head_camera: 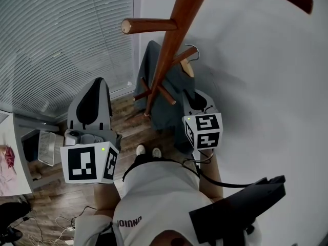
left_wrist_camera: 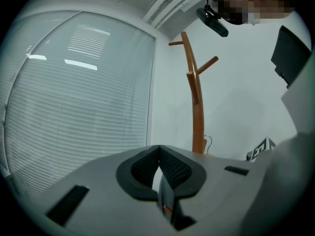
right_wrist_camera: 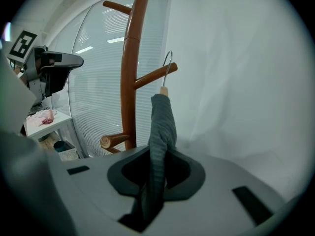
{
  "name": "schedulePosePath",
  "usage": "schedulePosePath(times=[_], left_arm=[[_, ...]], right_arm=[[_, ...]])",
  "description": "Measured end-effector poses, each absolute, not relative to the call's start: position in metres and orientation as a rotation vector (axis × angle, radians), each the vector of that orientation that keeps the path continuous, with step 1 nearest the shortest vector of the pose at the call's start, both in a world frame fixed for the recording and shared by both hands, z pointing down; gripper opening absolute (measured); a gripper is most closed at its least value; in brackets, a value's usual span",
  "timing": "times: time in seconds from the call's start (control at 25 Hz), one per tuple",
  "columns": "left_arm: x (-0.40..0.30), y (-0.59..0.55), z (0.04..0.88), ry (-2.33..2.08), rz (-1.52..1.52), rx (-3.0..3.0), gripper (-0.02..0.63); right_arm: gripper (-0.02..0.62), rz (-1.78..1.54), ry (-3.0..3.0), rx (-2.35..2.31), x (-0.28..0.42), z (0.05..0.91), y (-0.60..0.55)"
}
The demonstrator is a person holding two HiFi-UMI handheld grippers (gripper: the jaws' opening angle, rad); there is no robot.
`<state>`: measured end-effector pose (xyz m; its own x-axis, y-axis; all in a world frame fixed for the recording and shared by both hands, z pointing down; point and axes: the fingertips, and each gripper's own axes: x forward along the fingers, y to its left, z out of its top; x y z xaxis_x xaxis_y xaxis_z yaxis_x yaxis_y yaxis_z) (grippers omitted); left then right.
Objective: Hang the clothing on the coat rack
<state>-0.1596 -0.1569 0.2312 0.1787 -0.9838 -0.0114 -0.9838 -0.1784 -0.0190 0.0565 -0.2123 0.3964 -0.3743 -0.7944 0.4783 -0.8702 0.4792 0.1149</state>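
Observation:
A wooden coat rack (head_camera: pixel 163 55) stands by the white wall, also seen in the left gripper view (left_wrist_camera: pixel 197 113) and the right gripper view (right_wrist_camera: pixel 130 82). Grey clothing (head_camera: pixel 154 86) hangs on a wooden hanger whose metal hook (right_wrist_camera: pixel 168 65) is at the tip of a slanting peg (right_wrist_camera: pixel 150 76). I cannot tell whether the hook rests on the peg. My right gripper (right_wrist_camera: pixel 158 156) is shut on the grey clothing (right_wrist_camera: pixel 161 127), low and to the right of the pole (head_camera: pixel 196 100). My left gripper (left_wrist_camera: pixel 158 154) is shut and holds nothing, left of the rack (head_camera: pixel 97 88).
Closed window blinds (head_camera: pixel 56 40) fill the left side. A white table (head_camera: pixel 7 160) with a pink item and a white basket (head_camera: pixel 46 146) stand at the lower left. Cables (head_camera: pixel 61 222) lie on the wooden floor. The person's shoes (head_camera: pixel 147 150) are near the rack's foot.

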Motion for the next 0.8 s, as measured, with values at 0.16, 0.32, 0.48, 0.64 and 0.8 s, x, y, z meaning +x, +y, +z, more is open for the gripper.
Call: schedulePosePath(times=[0.16, 0.32, 0.48, 0.64, 0.8], left_arm=[[-0.161, -0.157, 0.233, 2.007, -0.013, -2.390, 0.014], [-0.162, -0.157, 0.234, 2.010, -0.020, -2.390, 0.014], [-0.162, -0.158, 0.235, 2.007, -0.026, -2.394, 0.014], [-0.162, -0.158, 0.235, 2.005, -0.031, -2.396, 0.014], [-0.162, -0.158, 0.235, 2.007, -0.032, -2.397, 0.014]], right_arm=[[0.060, 0.220, -2.255, 1.372, 0.055, 0.400, -0.214], [0.060, 0.225, -2.255, 1.364, 0.053, 0.403, -0.214], [0.060, 0.231, -2.249, 1.359, 0.052, 0.406, -0.213], [0.060, 0.238, -2.240, 1.356, 0.052, 0.409, -0.212], [0.061, 0.244, -2.249, 1.352, 0.051, 0.410, -0.212]])
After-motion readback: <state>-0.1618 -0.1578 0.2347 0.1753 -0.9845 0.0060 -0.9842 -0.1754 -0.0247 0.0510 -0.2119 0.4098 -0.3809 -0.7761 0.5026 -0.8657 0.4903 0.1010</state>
